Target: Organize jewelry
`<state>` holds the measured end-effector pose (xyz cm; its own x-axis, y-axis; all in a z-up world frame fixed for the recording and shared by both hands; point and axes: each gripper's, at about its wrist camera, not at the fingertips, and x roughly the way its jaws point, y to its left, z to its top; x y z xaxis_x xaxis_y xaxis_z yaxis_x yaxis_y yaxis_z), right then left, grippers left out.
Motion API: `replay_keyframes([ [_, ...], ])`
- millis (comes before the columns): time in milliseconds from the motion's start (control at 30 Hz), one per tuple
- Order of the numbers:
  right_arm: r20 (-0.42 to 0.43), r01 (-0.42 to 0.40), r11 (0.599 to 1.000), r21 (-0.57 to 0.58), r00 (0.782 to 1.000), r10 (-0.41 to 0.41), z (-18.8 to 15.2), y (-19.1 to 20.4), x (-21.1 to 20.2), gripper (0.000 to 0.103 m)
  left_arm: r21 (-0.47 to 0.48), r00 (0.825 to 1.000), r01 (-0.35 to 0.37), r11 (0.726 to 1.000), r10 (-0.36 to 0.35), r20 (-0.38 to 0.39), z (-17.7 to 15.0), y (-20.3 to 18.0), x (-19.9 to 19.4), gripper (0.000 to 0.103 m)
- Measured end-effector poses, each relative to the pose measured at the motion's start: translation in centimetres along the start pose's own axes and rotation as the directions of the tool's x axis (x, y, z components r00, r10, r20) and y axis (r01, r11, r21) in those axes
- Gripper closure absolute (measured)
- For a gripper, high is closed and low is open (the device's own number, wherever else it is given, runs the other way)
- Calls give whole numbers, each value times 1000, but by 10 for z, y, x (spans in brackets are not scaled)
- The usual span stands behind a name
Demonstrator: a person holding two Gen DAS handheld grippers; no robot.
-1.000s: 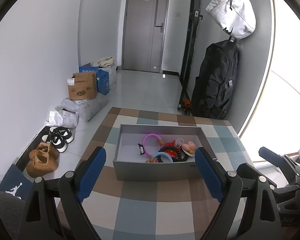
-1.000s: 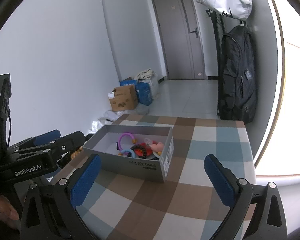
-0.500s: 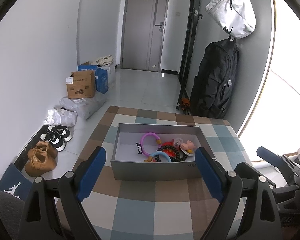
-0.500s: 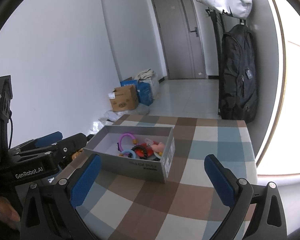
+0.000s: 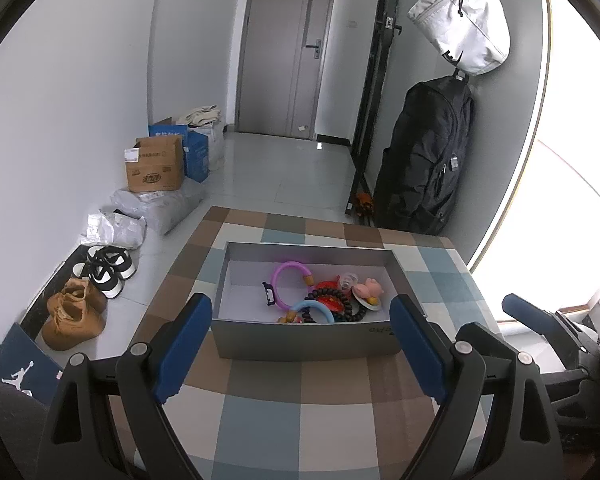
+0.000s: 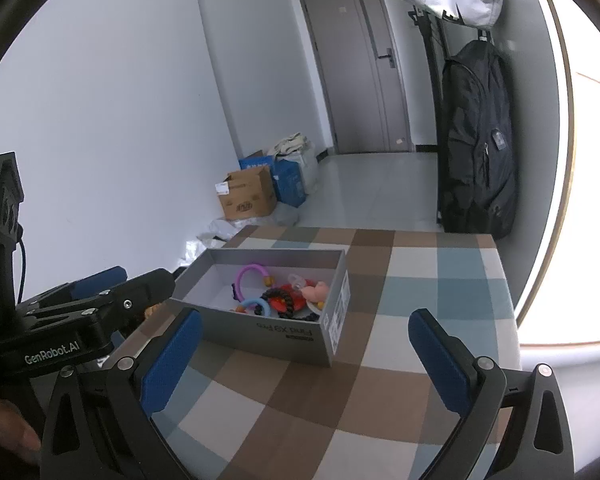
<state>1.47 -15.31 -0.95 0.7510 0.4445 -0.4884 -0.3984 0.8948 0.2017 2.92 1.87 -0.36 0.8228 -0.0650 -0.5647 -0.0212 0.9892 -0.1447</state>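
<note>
"GenRobot.AI" marks the left gripper (image 6: 100, 292); both it and the right gripper (image 6: 304, 352) hold fingers spread, empty, before the grey box (image 6: 260, 332).

The tablecloth (image 5: 300, 412) has brown, blue and cream squares. The box (image 5: 304, 344) on it is grey. Inside lie a purple ring (image 5: 288, 284), a light blue ring (image 5: 312, 309), black beads (image 5: 340, 300) and a pink toy (image 5: 370, 288). Both grippers have blue pads (image 5: 184, 344). Far off, the door (image 5: 286, 48) is grey. On the right hang a black backpack (image 5: 424, 160) and a white bag (image 5: 464, 20).
</note>
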Motion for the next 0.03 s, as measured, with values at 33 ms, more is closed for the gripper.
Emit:
replay_keyframes([
  [33,-2,-1,1000,2,1000,1,0,0,1,0,2,1000,5,1000,-5,0,0,-1,0,16],
])
